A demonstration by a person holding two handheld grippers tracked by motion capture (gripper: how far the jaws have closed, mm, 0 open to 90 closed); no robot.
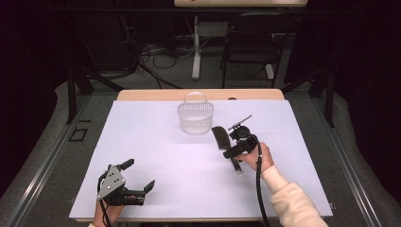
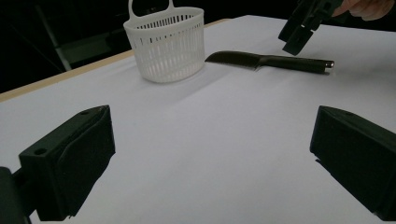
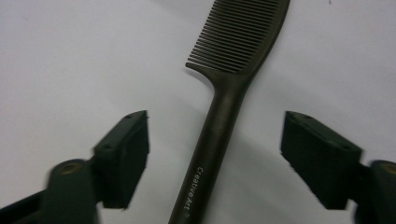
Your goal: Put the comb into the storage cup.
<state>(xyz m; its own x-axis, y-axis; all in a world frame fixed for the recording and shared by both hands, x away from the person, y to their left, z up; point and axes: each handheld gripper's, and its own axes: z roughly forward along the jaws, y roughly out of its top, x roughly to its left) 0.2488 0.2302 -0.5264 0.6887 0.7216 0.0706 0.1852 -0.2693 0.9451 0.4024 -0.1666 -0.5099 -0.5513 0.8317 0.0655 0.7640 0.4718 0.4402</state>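
A black comb (image 1: 220,137) with a long handle lies flat on the white table cover, right of centre, its toothed head pointing toward a white slotted basket (image 1: 195,116). My right gripper (image 1: 235,150) points down over the comb's handle. In the right gripper view its jaws stand open on either side of the handle (image 3: 219,126), and neither pad touches it. My left gripper (image 1: 138,175) rests near the front left edge, open, with nothing between its jaws. The left gripper view has the basket (image 2: 166,44), the comb (image 2: 266,60) and the right gripper (image 2: 299,28) beyond its own jaws.
The white cover (image 1: 156,142) spans most of the wooden table. The basket has a handle and stands upright near the far middle. A dark chair (image 1: 250,42) and a desk leg stand behind the table.
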